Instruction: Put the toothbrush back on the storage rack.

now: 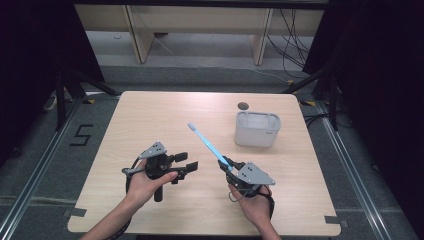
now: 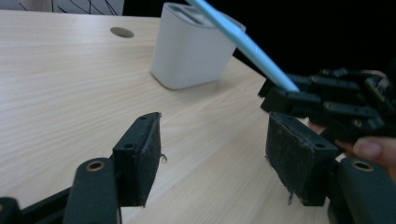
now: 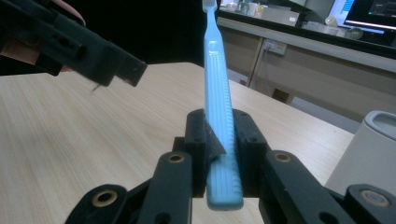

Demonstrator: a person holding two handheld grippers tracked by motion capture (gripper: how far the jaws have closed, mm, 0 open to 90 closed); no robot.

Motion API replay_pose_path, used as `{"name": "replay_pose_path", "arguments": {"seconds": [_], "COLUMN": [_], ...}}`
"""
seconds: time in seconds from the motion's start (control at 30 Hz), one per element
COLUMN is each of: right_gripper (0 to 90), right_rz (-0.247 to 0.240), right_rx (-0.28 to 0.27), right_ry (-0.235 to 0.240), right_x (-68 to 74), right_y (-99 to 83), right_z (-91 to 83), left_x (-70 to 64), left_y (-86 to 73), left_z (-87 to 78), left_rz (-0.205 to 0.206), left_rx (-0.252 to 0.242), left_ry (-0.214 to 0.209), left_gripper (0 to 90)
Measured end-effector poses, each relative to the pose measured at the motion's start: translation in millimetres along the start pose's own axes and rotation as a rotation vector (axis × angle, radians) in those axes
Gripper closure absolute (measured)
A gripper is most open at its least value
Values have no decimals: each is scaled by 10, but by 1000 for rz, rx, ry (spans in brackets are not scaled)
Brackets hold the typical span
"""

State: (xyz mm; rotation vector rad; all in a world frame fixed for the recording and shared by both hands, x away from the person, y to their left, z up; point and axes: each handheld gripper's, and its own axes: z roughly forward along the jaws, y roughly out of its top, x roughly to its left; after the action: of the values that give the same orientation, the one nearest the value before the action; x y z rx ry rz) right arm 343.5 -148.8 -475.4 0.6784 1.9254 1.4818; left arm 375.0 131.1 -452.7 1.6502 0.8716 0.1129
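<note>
Above the wooden table [image 1: 150, 120], a slim, ribbed, light-blue toothbrush [image 3: 218, 116] slants upward.

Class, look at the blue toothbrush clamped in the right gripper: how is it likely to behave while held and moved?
The toothbrush probably stays stiff: it juts straight from the right gripper without sagging. It looks thin, so likely light. Gripped near one end of its smooth handle, it might pivot or slip if knocked against the white holder.

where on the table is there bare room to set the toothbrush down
Free: the whole far-left stretch of the table, and the strip between the toothbrush and the white holder. Crowded: the near middle, where the left gripper and right gripper meet.
</note>
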Motion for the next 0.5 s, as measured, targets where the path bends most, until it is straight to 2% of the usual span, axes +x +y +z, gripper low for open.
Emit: {"name": "replay_pose_path", "arguments": {"seconds": [0.17, 0.2, 0.3, 0.5], "right_gripper": [790, 790, 790, 790], "right_rz": [2, 0, 1, -3], "right_rx": [-5, -5, -7, -16], "right_ry": [-1, 11, 9, 11], "right_x": [16, 20, 29, 44], "right_y": [7, 16, 26, 35], "right_z": [7, 7, 6, 27], "left_x": [-20, -24, -14, -5], "left_y": [39, 49, 68, 134], "left_z": [49, 62, 105, 155], "left_rz": [-18, -28, -48, -71], "left_rx": [-37, -44, -68, -70], "left_ry": [-19, -23, -41, -41], "left_gripper": [380, 385, 391, 403]}}
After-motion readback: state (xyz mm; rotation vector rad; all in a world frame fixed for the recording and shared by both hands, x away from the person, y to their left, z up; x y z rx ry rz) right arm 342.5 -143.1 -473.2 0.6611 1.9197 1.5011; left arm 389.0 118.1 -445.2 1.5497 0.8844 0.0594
